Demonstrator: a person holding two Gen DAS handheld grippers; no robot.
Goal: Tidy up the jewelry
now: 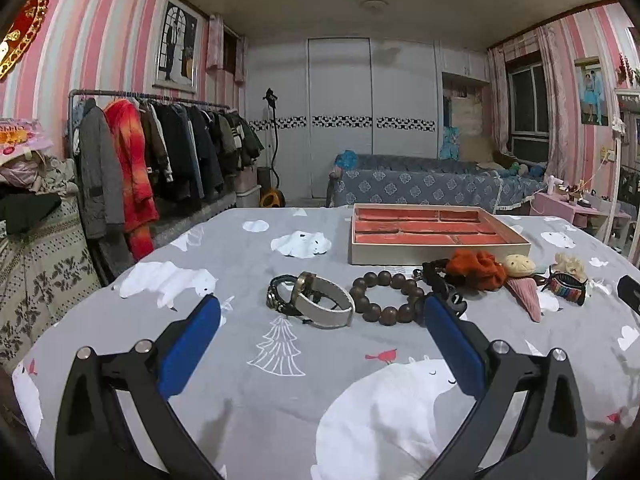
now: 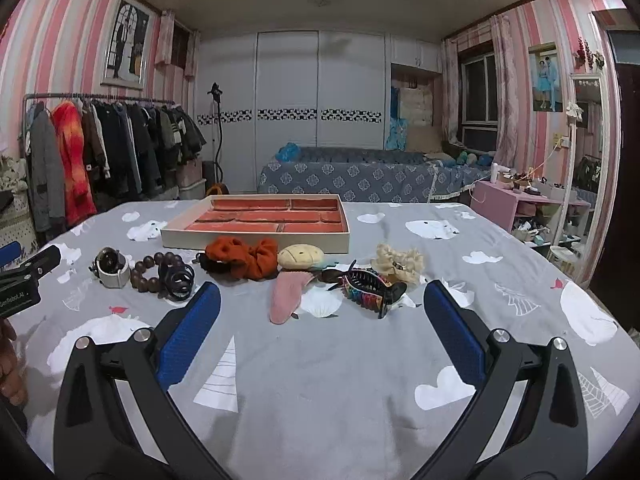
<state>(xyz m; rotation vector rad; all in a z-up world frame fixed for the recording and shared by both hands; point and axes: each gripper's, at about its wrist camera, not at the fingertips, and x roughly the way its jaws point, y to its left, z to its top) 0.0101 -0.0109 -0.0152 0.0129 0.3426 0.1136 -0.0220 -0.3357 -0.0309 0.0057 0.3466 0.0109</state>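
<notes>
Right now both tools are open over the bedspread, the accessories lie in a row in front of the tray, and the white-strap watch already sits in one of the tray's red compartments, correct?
Not quite. The white-strap watch is not in the tray; the left wrist view shows it on the bedspread beside the wooden bead bracelet. The compartments look empty. Both tools, left tool and right tool, are open, with the accessories in front of the tray.

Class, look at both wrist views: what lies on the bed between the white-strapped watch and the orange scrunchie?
A dark wooden bead bracelet and a black clip lie between the watch and the orange scrunchie; the right wrist view shows this best.

Bed (image 2: pixel 320 380): tray (image 2: pixel 256 240), jewelry, scrunchies.
</notes>
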